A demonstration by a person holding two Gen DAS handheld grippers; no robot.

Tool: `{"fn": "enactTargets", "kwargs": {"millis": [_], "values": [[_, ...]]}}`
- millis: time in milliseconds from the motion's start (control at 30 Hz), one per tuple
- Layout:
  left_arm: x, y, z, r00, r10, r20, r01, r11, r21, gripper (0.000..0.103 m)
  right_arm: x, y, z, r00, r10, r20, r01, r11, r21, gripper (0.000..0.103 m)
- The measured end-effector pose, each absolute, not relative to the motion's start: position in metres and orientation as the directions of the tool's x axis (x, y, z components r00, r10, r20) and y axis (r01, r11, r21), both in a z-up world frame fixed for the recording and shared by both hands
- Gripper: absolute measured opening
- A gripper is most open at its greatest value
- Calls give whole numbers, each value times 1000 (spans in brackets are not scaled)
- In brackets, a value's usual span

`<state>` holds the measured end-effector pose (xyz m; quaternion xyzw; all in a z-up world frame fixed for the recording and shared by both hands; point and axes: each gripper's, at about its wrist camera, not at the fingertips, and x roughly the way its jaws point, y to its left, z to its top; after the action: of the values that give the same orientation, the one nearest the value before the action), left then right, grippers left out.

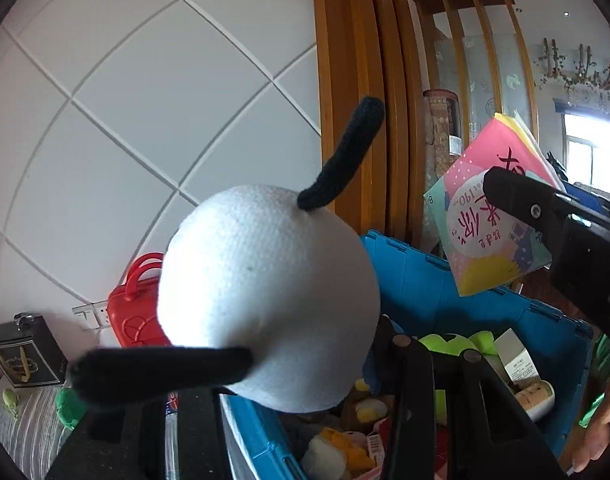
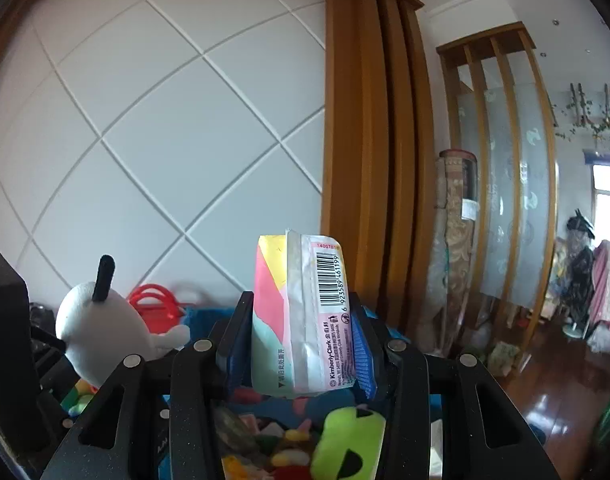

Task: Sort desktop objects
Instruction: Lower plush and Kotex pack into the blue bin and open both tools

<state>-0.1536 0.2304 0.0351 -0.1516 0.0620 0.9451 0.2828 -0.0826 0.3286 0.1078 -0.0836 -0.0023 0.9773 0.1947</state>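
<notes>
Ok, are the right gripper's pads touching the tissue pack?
Touching. The right wrist view shows the tissue pack clamped upright between both pads of the right gripper.

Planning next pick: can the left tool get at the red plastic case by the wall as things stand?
Probably not. The left tool is shut on the white plush toy, which sits right in front of the red case. It would have to drop the toy first.

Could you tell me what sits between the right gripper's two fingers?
A pastel tissue pack, barcode showing, stands clamped between the right gripper's fingers, seen in the right wrist view.
</notes>
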Motion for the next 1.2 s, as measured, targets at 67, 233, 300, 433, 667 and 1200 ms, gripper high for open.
{"fn": "enactTargets", "kwargs": {"millis": [67, 233, 300, 433, 667, 1200], "values": [[-167, 248, 36, -761, 532, -370, -584, -811, 36, 42, -103, 352, 100, -908, 374, -192, -379, -925, -8, 43], [-212, 282, 26, -707, 483, -516, -584, -810, 42, 41, -160, 396, 70, -875, 355, -329, -392, -919, 51, 43], [-225, 292, 17, -677, 476, -561, -598, -801, 41, 42, -177, 407, 53, -865, 320, -387, -382, -919, 93, 43], [-250, 314, -6, -649, 432, -626, -608, -789, 86, 42, -204, 412, 25, -818, 292, -496, -382, -920, 89, 43], [-266, 295, -20, -554, 464, -691, -617, -787, -34, 43, -211, 416, 17, -784, 336, -523, -402, -915, 15, 43], [-276, 286, -22, -574, 456, -680, -617, -787, -8, 68, -213, 404, 22, -782, 421, -460, -440, -895, -72, 87]]}}
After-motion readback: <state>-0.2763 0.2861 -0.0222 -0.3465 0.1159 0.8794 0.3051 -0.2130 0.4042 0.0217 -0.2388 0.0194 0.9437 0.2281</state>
